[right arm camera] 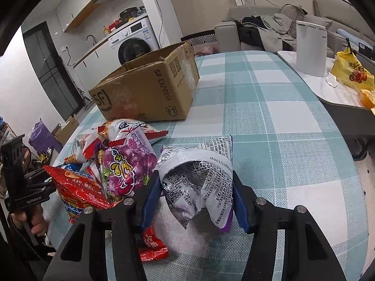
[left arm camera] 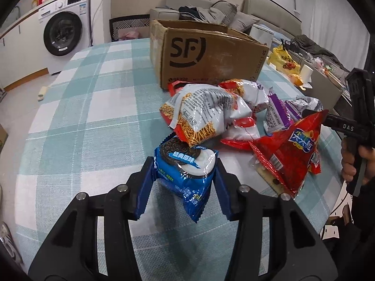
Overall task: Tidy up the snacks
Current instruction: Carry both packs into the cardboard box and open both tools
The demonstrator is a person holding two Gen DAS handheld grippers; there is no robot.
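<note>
Checked table (left arm camera: 93, 107), one box (left arm camera: 211, 53), two held packets (left arm camera: 187, 175)

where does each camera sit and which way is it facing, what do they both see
Left wrist: rides the left claw, looking down its fingers at the blue cookie pack it grips; the other hand shows at right.
Right wrist: rides the right claw, looking down at the silver-purple snack bag it grips; the left-hand tool shows at far left.
Shared: cardboard SF box, snack pile, checked tablecloth, washing machine.
</note>
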